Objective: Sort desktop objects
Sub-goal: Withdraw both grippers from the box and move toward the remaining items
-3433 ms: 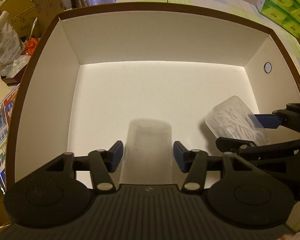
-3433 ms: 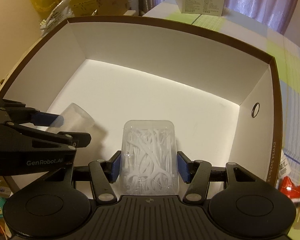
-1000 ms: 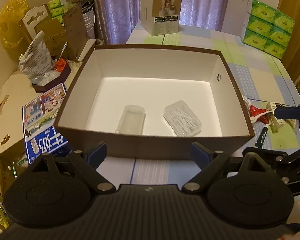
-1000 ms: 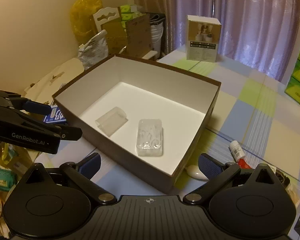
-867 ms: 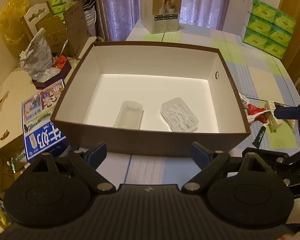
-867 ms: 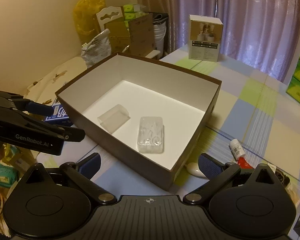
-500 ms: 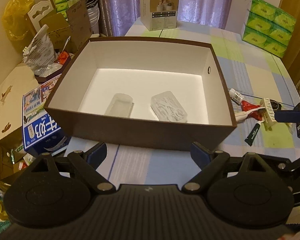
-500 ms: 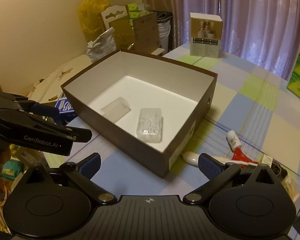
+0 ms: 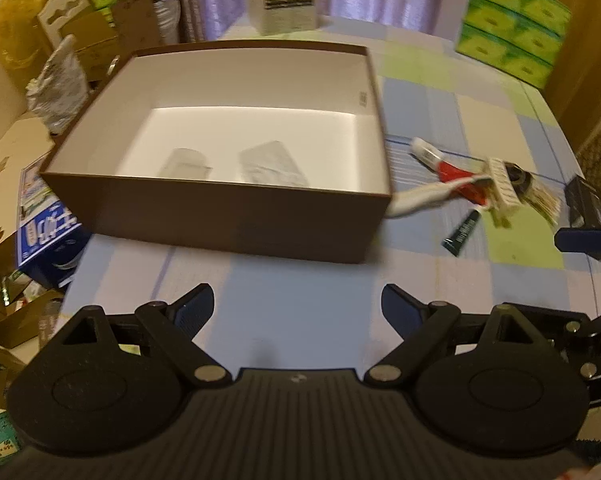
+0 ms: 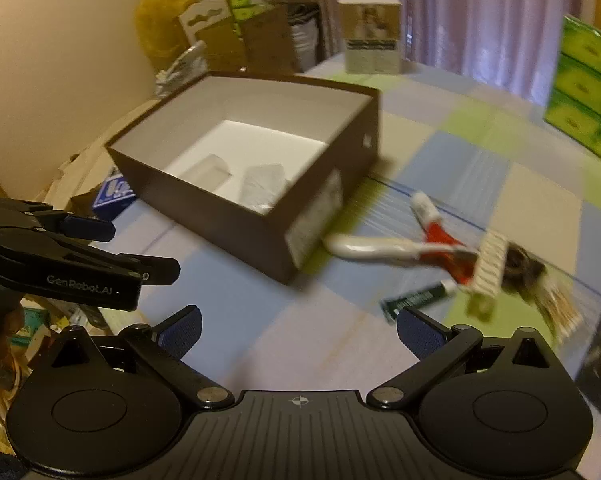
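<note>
left gripper (image 9: 297,307) and right gripper (image 10: 298,330) gaped wide, empty | clutter (image 10: 452,258) beyond right fingers | risk: overlapping items snagging together

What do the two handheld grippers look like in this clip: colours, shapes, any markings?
Both are matte black plastic. Each has a ribbed central body, two round discs, linkage arms with silver pivot pins, and dark blue finger pads. The left gripper shows a small crosshair mark, and its side reads GenRobot.AI in the right wrist view. The right gripper matches.
</note>
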`<control>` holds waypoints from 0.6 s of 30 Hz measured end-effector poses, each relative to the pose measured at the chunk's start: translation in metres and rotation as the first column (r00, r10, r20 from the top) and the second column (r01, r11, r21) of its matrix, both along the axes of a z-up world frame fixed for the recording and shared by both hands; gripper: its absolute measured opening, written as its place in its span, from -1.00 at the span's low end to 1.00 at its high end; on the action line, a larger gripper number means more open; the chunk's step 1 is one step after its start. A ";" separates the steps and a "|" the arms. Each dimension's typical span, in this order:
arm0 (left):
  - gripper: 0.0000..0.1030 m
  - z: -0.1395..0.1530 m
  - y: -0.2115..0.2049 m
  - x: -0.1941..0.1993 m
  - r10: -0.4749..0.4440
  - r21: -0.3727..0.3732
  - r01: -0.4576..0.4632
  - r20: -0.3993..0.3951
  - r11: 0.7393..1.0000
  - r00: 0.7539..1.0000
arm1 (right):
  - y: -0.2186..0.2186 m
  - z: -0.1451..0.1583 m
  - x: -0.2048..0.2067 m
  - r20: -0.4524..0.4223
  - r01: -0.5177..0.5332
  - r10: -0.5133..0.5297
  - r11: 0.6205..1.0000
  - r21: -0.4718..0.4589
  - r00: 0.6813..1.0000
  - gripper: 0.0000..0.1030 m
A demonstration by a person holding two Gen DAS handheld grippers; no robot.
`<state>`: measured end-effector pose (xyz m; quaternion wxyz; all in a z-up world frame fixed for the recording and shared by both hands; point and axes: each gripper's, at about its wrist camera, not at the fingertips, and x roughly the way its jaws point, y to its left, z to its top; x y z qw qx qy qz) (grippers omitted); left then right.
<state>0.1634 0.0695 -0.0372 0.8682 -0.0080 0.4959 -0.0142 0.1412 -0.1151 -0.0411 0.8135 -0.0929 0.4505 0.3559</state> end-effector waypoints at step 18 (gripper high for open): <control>0.71 -0.014 -0.093 0.014 -0.195 -0.031 0.194 -0.026 0.980 0.980 | -0.090 -0.005 0.008 -0.031 0.186 -0.187 0.982 -0.026 0.982 0.96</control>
